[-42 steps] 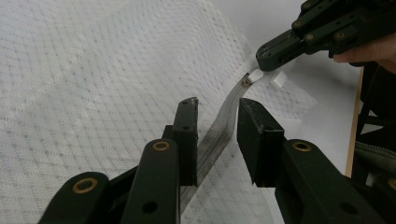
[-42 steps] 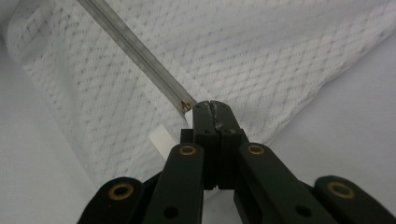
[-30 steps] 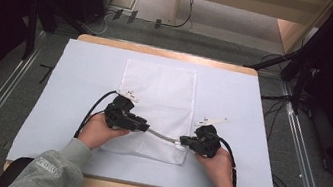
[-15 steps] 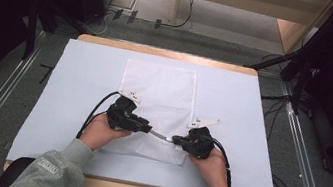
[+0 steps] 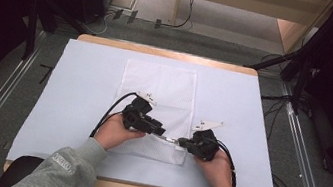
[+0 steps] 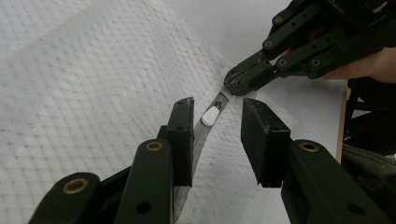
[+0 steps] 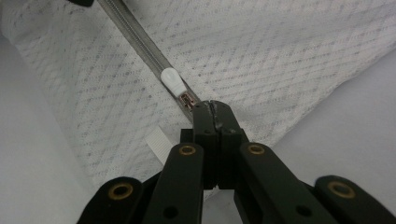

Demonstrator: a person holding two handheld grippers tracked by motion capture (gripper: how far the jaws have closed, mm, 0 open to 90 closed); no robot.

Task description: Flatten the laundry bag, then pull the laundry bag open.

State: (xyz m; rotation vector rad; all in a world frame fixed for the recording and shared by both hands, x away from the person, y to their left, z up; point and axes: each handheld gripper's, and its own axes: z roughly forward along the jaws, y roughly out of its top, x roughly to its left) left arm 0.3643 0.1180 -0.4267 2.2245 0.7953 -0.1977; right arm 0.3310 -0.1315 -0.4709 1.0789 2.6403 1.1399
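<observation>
Zipping the white mesh laundry bag (image 5: 157, 92): right gripper (image 7: 211, 106) pinches the grey zipper tape (image 7: 135, 39) end; left gripper (image 6: 215, 135), jaws just widening, straddles the white pull tab (image 6: 210, 115) w/o touching. Next, probably clamp the tab & slide.

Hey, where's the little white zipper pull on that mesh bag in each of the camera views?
High view: too small to make out; it would lie on the zipper between the two grippers.
Left gripper view: the white zipper pull sits just above centre, between the open jaws.
Right gripper view: upper centre, just beyond the shut jaws.
Shared landmark: the grey zipper across the white mesh bag.
</observation>
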